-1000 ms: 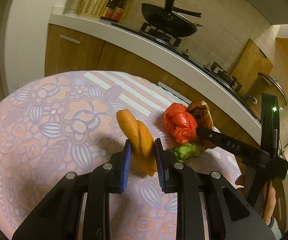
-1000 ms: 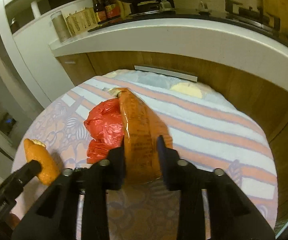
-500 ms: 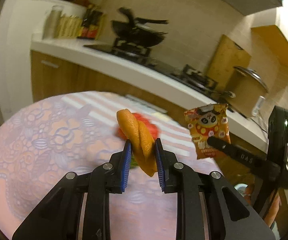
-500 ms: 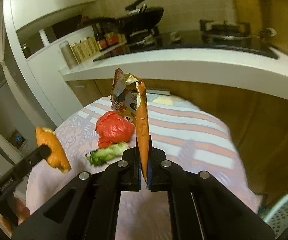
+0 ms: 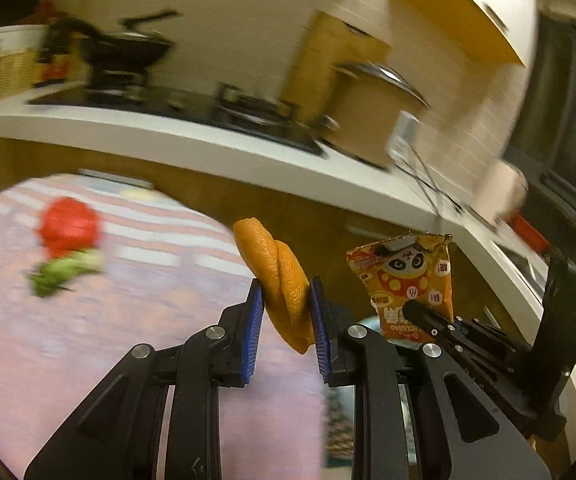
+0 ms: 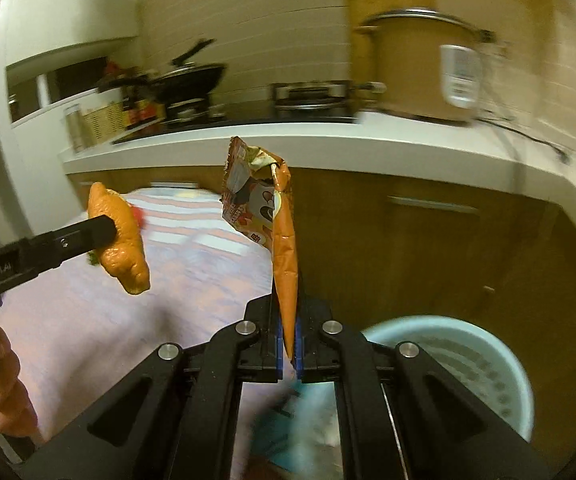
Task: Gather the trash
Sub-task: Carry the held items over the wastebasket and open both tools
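Through the left wrist camera, my left gripper (image 5: 286,312) is clamped on the orange peel (image 5: 283,280), held upright between the pads so it won't slip; the red bag (image 5: 68,226) and green scrap (image 5: 63,274) lie far off to its left on the table (image 5: 87,340). Through the right wrist camera, my right gripper (image 6: 286,344) pinches the snack wrapper (image 6: 275,232) by its bottom edge, and the bin (image 6: 488,364) sits just below and to its right, ready for dropping

The peel (image 5: 283,284) hung clamped in the left gripper (image 5: 285,312) above the table's (image 5: 87,340) right edge, left of the snack bag (image 6: 275,232) pinched in the right gripper (image 6: 288,344). A crumpled bag (image 5: 67,228) touched the vegetable scrap (image 5: 63,270) toward the table's far edge. The bin (image 6: 468,352) stood on the floor off the table's right edge, before the counter (image 6: 368,140).
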Action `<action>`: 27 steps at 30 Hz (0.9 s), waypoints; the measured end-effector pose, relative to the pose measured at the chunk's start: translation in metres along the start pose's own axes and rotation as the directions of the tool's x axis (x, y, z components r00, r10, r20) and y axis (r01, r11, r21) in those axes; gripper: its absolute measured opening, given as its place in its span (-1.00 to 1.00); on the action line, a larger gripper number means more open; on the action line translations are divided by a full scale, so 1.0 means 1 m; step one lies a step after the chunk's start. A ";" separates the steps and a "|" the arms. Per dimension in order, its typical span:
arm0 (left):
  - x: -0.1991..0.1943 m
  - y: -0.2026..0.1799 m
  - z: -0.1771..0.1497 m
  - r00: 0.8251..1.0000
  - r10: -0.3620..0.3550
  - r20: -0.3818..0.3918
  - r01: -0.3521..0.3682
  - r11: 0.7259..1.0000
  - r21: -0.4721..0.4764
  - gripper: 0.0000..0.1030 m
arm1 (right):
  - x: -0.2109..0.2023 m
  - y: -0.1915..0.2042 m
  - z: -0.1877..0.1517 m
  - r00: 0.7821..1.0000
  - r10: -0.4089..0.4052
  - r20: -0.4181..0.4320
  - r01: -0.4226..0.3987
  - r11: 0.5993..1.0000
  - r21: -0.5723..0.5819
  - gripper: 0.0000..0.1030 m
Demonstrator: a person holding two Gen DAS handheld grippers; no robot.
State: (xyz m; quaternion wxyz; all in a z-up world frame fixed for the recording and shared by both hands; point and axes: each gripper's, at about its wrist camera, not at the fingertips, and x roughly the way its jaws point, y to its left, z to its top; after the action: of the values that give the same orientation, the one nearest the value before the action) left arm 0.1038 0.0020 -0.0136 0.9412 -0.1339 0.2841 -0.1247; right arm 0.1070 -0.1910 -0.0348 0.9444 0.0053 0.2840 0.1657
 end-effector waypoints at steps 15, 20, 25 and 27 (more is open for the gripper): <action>0.109 -0.123 -0.056 0.970 -0.069 -0.233 0.111 0.979 0.173 -0.58 | -0.014 -0.139 -0.079 0.982 -0.142 -0.121 0.163 0.968 0.190 -0.95; 0.124 -0.124 -0.059 0.962 -0.052 -0.268 0.099 0.981 0.168 -0.57 | -0.005 -0.143 -0.088 0.981 -0.116 -0.158 0.148 0.966 0.212 -0.95; 0.127 -0.125 -0.062 0.960 -0.036 -0.278 0.088 0.980 0.178 -0.57 | -0.003 -0.140 -0.092 0.980 -0.102 -0.172 0.139 0.967 0.213 -0.95; 0.128 -0.126 -0.062 0.960 -0.031 -0.277 0.084 0.980 0.181 -0.57 | -0.001 -0.141 -0.093 0.979 -0.095 -0.180 0.135 0.966 0.219 -0.95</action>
State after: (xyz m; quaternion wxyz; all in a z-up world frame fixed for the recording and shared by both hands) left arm 0.1522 -0.1670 -0.0868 0.8974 -0.0329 0.3938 -0.1962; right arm 0.1001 -0.3318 -0.1268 0.9181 0.0843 0.3796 0.0762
